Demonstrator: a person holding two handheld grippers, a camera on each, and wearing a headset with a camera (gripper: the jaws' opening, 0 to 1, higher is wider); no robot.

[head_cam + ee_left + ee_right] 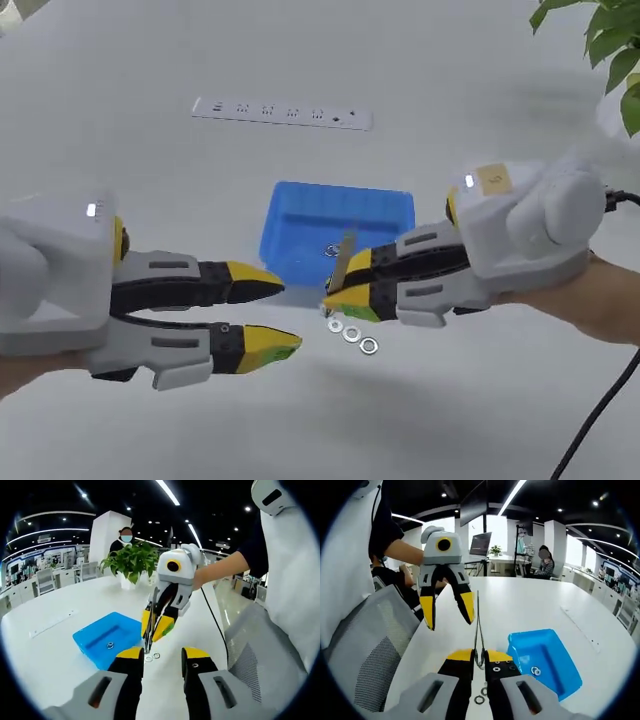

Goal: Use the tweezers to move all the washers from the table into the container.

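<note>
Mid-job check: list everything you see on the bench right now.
Table: one, white, under everything.
Container: one, blue, mid-table.
Washer in container: one, silvery, on its floor.
Washers on table: three, silvery, just before the container.
Tweezers: one pair, metal, tips near those three.
Power strip: one, white, far side.
Plant: one, green, far right.
Cable: one, black, near right.
Left gripper: one, yellow-tipped, open, empty.
Right gripper: one, yellow-tipped, shut on tweezers.

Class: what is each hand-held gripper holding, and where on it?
Right hand-held gripper clamps the tweezers around mid-length; left hand-held gripper, open, holds nothing.
</note>
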